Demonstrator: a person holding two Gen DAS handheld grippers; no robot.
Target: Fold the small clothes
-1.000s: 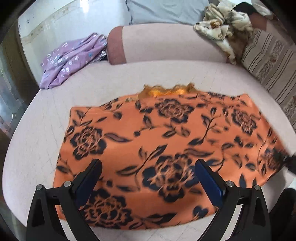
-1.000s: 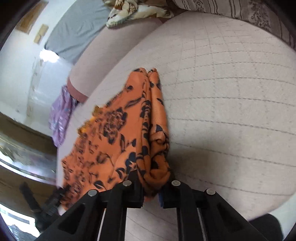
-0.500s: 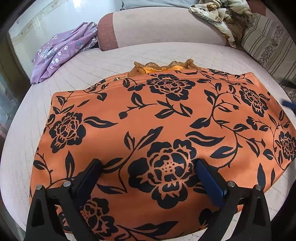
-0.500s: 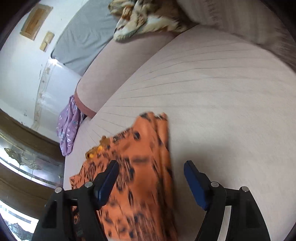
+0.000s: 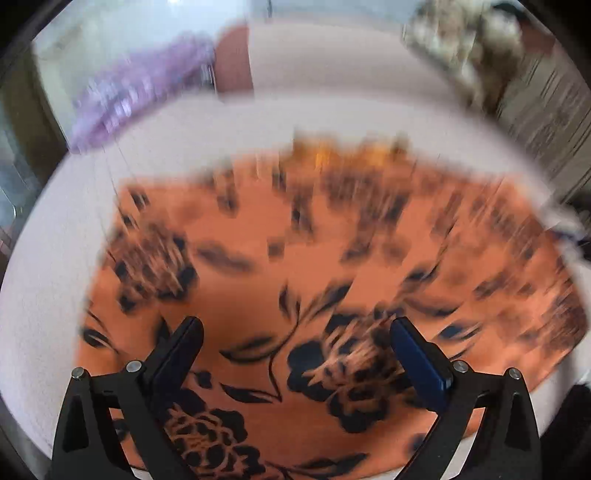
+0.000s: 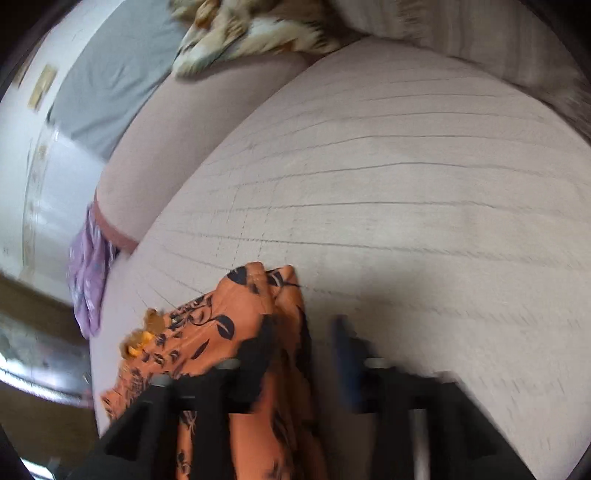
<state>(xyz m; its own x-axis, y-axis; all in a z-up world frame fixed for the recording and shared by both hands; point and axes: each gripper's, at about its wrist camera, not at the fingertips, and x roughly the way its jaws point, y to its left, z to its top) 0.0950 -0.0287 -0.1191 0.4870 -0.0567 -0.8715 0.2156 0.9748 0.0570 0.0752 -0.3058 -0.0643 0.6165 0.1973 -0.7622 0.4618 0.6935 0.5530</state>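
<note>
The orange floral garment (image 5: 295, 280) is lying spread flat on the pale quilted cushion (image 6: 406, 184), which suits folding because every edge is within reach. The left gripper (image 5: 295, 343) is hanging above the near edge of the cloth with its jaws standing wide apart and nothing between them. That placement looks like readiness to take the near hem, though the left wrist view is blurred and contact with the fabric cannot be judged.

The right gripper (image 6: 295, 339) is sitting at the garment's right end, where the fabric is bunching into a ridge. Its jaws are released too, one over the cloth and one over bare cushion, straddling the edge; this is probably the grip needed to lift that end across.

A purple garment (image 5: 140, 92) and a patterned bundle (image 6: 251, 33) are lying well apart from the work, likely waiting their turn.
</note>
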